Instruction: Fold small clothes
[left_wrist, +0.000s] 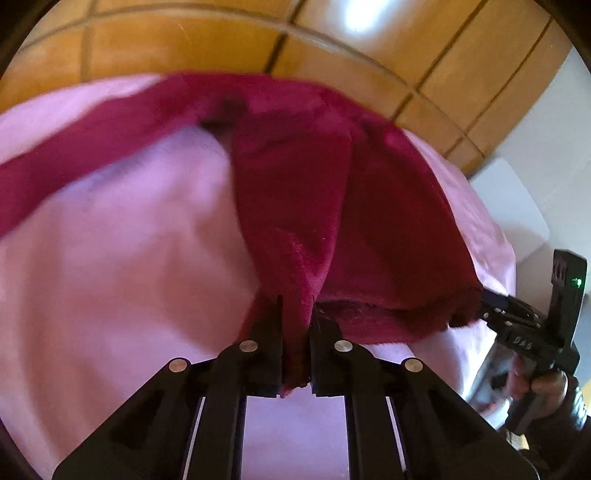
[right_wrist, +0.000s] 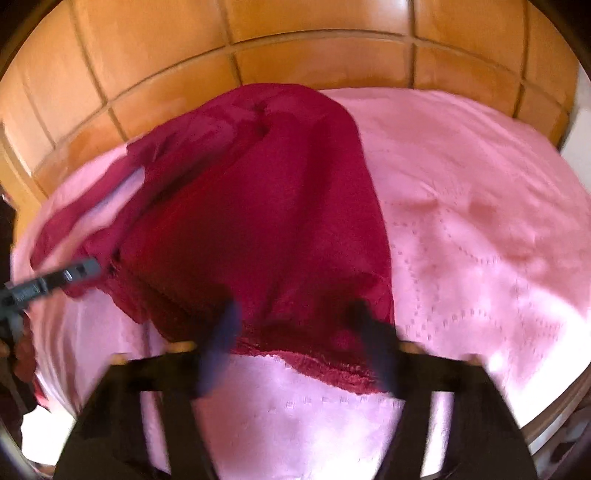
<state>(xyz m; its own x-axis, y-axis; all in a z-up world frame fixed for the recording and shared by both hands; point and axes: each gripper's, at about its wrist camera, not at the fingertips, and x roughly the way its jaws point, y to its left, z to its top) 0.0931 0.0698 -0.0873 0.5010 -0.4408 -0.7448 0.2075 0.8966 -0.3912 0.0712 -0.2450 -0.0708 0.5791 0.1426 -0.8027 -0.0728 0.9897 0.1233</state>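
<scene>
left tool (left_wrist: 295, 332): clamped on hem of dark red garment (left_wrist: 314, 192); right tool (right_wrist: 299, 332): jaws apart over hem, blurred, nothing gripped; garment: on pink bedspread (right_wrist: 480, 221) near wooden headboard (right_wrist: 295, 37)

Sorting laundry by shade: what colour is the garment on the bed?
Deep crimson red garment, plain with no print; clearest in the right wrist view.

Pink bedspread (right_wrist: 480, 221) bears crimson garment (right_wrist: 277, 221), seemingly fleece.
</scene>
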